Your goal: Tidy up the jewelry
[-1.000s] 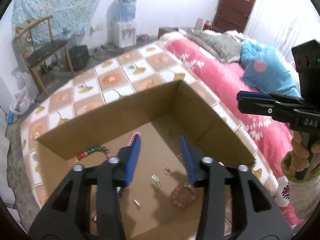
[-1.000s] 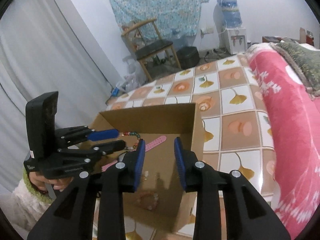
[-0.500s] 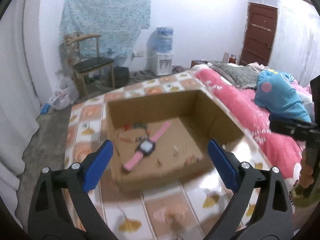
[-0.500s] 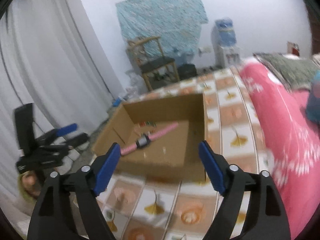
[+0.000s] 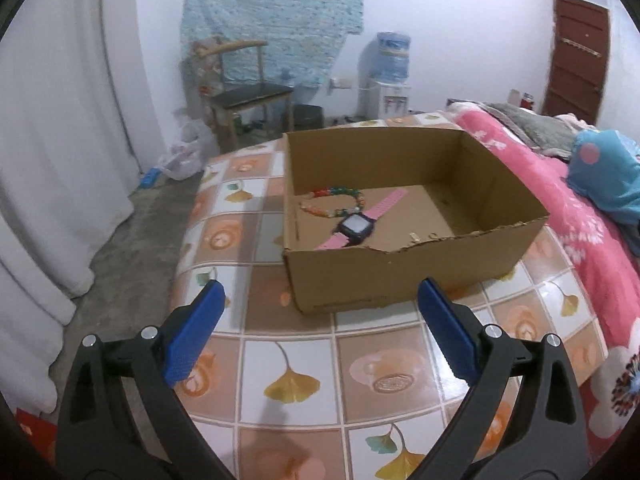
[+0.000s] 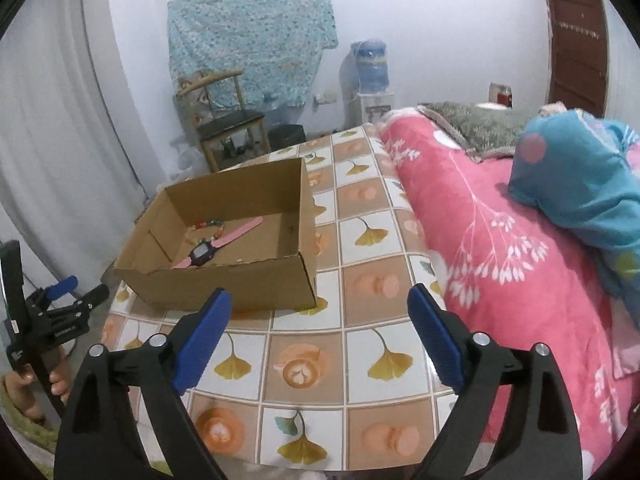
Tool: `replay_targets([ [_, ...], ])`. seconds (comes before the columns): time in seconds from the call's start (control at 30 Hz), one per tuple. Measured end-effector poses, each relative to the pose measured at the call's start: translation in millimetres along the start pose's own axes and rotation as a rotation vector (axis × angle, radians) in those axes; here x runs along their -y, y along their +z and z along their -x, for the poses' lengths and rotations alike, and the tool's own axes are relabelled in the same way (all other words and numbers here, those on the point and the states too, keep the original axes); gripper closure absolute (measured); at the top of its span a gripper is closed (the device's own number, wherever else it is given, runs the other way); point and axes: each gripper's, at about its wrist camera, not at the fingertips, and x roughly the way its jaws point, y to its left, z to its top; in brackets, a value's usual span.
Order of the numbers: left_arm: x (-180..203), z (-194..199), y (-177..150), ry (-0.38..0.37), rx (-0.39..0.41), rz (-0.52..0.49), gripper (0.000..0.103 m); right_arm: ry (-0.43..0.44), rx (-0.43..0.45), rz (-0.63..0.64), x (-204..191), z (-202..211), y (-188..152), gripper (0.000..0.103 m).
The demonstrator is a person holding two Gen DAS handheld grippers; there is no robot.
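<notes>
From the left wrist view, the open brown cardboard box (image 5: 412, 216) sits at twelve o'clock, and its floor shows plainly: a pink-strapped watch with a dark square face (image 5: 357, 227) lies near the left wall, a string of multicoloured beads (image 5: 340, 196) curls just beyond it, and a few small gold pieces (image 5: 416, 237) peek over the torn front edge. The left gripper (image 5: 320, 320) with blue pads stands wide apart, nothing between its jaws; they have just been opening.

The right wrist view puts the box (image 6: 224, 280) at about eleven o'clock, and shows the watch (image 6: 204, 254) and beads (image 6: 208, 228) only small. It alone catches the left gripper (image 6: 80, 288) from the side at nine o'clock, with a hand (image 6: 36, 384) gripping its handle. The right gripper (image 6: 320, 320) is likewise spread wide with nothing in it, its jaws having just been opening.

The box rests on a glossy tiled cloth printed with ginkgo leaves (image 6: 360, 364). A pink flowered blanket (image 6: 480, 216) lies at two o'clock, with a blue pillow (image 6: 580, 176) on it. Beyond stand a wooden chair (image 5: 244, 96), a water dispenser (image 5: 390, 76), a patterned blue wall cloth (image 5: 272, 20), white curtains (image 5: 48, 160) and a brown door (image 5: 576, 60).
</notes>
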Motion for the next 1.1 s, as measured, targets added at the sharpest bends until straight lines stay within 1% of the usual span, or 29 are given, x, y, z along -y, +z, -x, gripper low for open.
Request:
replay_targets([
  [0.13, 2, 10, 1, 0.077, 0.037, -0.007, 0.009, -0.004, 0.004, 0.027, -21, -11, 2, 0.009],
  [0.17, 3, 11, 2, 0.103, 0.039, -0.013, 0.009, 0.002, 0.005, 0.029, -26, -15, 3, 0.009],
  [0.23, 2, 13, 6, 0.130, 0.026, -0.020, 0.009, 0.003, 0.009, 0.045, -34, -17, 6, 0.008],
  [0.33, -2, 13, 13, 0.103, -0.013, -0.021, 0.009, -0.021, 0.040, 0.068, -42, -12, 14, 0.008],
  [0.47, -4, 17, 24, 0.083, -0.004, 0.009, 0.009, -0.040, 0.068, 0.050, -38, -1, 29, 0.007],
  [0.6, -5, 19, 33, 0.063, -0.004, 0.060, 0.009, -0.061, 0.075, 0.007, -30, 2, 33, 0.007],
  [0.7, -5, 20, 35, 0.065, 0.006, 0.078, 0.009, -0.063, 0.048, -0.043, -22, -3, 31, 0.007],
  [0.8, -2, 14, 34, 0.073, -0.016, 0.080, 0.009, -0.065, 0.005, -0.079, -19, -13, 27, 0.007],
  [1.0, 0, -1, 26, 0.090, -0.082, 0.100, 0.009, -0.090, -0.088, -0.042, -32, -40, 22, 0.007],
  [1.1, 4, -8, 22, 0.098, -0.112, 0.098, 0.009, -0.072, -0.108, -0.024, -41, -48, 22, 0.007],
])
